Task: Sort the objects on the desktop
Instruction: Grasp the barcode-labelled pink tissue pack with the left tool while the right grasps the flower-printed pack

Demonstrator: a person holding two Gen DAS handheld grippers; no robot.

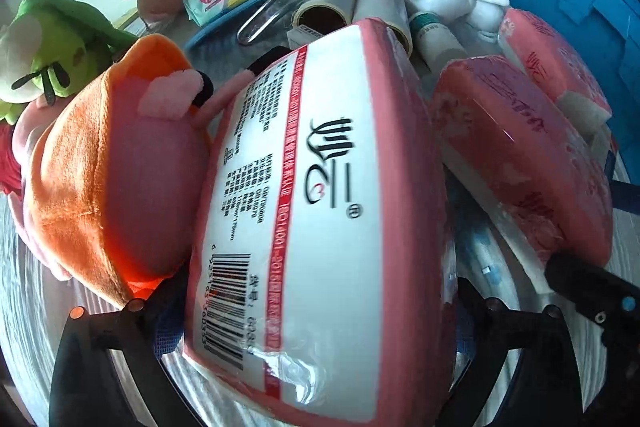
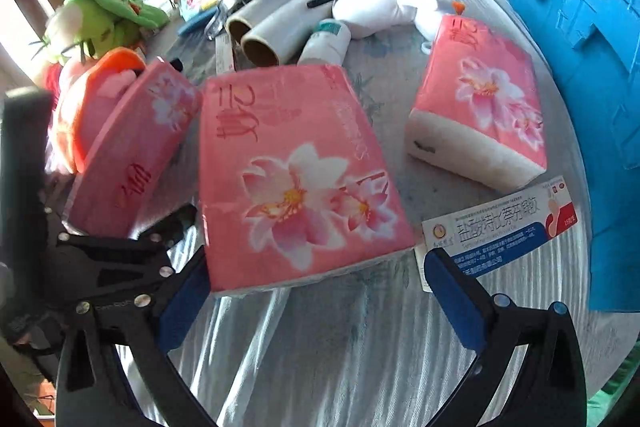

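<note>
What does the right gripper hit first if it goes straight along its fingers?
Probably the middle pink tissue pack: it lies directly ahead of the open right gripper, near edge between the fingertips. Depth is unclear.

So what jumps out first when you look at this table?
Three pink tissue packs: one on edge between the left hand-held gripper's fingers, one flat in the middle, one further right. An orange-and-pink plush toy leans at the left; a blue crate stands right.
</note>
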